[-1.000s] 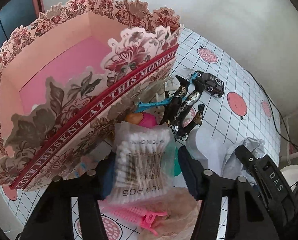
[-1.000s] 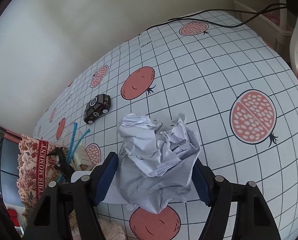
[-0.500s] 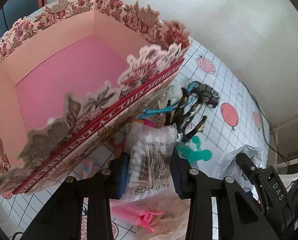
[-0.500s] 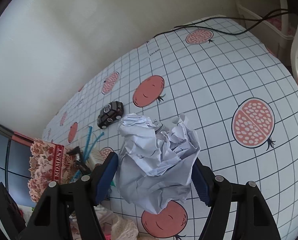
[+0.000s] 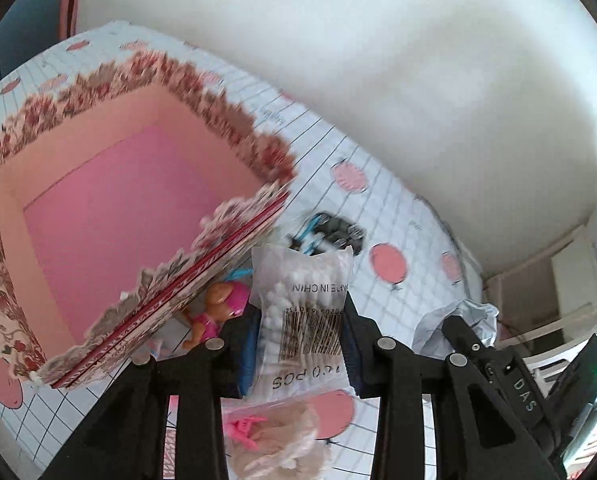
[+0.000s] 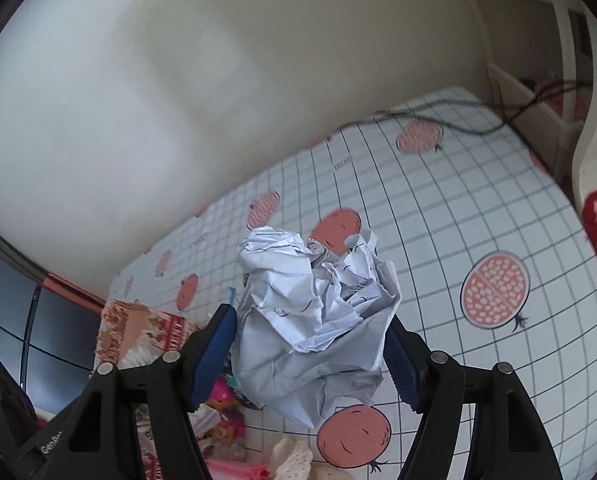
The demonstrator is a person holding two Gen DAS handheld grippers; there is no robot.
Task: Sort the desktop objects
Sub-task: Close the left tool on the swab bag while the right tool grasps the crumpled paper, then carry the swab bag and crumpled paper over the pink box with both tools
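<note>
Cotton swabs in a clear packet (image 5: 304, 312) sit between the blue pads of the left tool (image 5: 298, 344), which has just been closing and now presses on both sides of the packet; the barcode and the printed letters face the camera upside down. Packet and tool are above the table (image 5: 410, 240), close to the near wall of the pink flowered box (image 5: 98, 208), whose inside shows only its pink floor. Just beside the box wall, under the packet, lies a small doll with pink hair (image 5: 222, 308). Behind the packet, toward the far edge of the table, a dark toy car (image 5: 338, 230) and some blue sticks (image 5: 310, 226) are visible but blurred. Below the tool lie a pink hair clip (image 5: 244, 428) and a beige lace cloth (image 5: 282, 444).

Crumpled white paper (image 6: 314, 316) fills the right tool (image 6: 310, 356), whose pads stand wide apart and touch the ball on both sides; it hangs above the checked cloth with pomegranates. A black cable (image 6: 458, 122) lies at the far edge
</note>
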